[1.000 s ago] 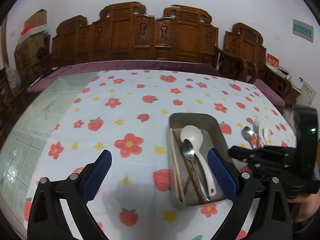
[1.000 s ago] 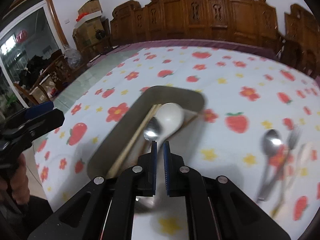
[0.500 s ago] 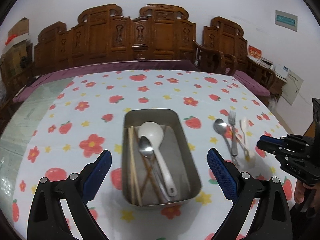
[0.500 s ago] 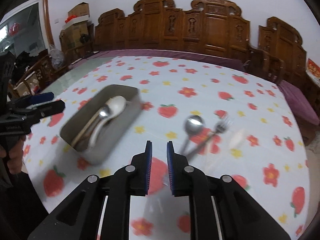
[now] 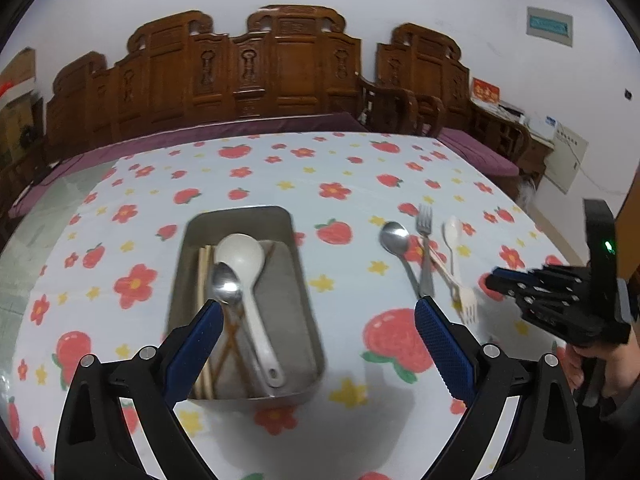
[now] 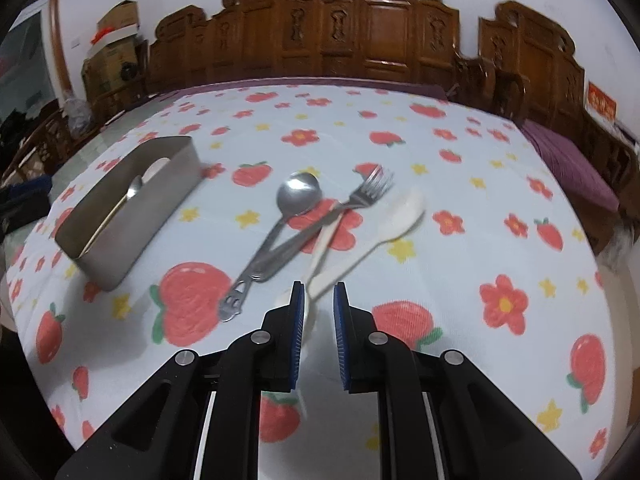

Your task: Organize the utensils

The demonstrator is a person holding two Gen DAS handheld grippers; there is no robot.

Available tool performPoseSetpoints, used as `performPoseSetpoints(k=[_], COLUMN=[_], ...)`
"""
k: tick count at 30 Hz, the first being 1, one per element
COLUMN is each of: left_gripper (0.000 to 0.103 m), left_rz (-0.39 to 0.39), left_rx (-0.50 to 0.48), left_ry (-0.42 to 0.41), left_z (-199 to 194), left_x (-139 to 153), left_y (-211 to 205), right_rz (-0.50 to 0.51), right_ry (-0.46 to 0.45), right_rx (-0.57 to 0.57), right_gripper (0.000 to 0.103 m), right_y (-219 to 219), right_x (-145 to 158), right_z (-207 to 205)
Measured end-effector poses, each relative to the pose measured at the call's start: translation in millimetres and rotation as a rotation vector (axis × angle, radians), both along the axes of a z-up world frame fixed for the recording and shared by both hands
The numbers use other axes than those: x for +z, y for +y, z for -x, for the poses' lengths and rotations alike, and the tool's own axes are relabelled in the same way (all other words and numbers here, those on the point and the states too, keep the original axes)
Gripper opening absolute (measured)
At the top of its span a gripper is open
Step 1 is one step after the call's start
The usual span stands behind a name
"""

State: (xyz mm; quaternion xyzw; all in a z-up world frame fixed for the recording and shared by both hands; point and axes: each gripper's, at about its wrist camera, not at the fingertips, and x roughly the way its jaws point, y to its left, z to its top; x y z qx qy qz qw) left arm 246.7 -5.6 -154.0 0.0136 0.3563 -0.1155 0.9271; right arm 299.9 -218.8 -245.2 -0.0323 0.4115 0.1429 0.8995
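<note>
Metal tray (image 5: 296, 280), centre-left of the left wrist view, long axis running up-down the frame, already holds white ladle (image 5: 244, 276), a steel spoon and chopsticks. Four pieces left on the tablecloth (image 6: 460, 184), mid-frame in the right view: steel spoon (image 6: 298, 198), steel fork (image 6: 370, 188), white spoon (image 6: 400, 216), white fork (image 5: 466, 302), handles mostly pointing toward the lower frame. Left gripper (image 5: 316, 332) jaws wide, empty. Right gripper (image 6: 319, 300) jaws slightly apart, gripping nothing, just short of the white handles.
</note>
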Motion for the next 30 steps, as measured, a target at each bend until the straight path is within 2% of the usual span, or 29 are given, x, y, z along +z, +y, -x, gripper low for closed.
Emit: performPoseSetpoints(k=[2,4,9,14,17,22,30], left_gripper=[0.093,0.093,0.093,0.093,0.093,0.093,0.093], left_rz=[-0.013,-0.025,-0.047,-0.062,-0.069,-0.078,-0.076], left_rx=[-0.015,-0.029,-0.046,-0.054,-0.056,-0.063,-0.065], left_ry=[0.005,0.01,0.02,0.03,0.037,0.04,0.038], left_z=[2,3,2,2,2,4,3], left_x=[-4,-9,-17,-23,-27,-30,-30], left_y=[-11,-21,-35,-42,-44,-48,-49], right_rz=[-0.021,-0.065,-0.111,-0.085,-0.059,-0.13,-0.227], right_ry=[0.006,0.021,0.064,0.078,0.106,0.149,0.151], right_rx=[-0.011,-0.022,-0.015,0.029,0.011,0.001,-0.028], right_gripper=[0.023,0.034,0.034,0.034,0.034,0.034,0.034], right_y=[-3,-5,0,15,17,9,-5], right_x=[-4,-8,-18,-21,-29,-33,-28], right_z=[-7,-15,-25,-18,-19,-19,-19])
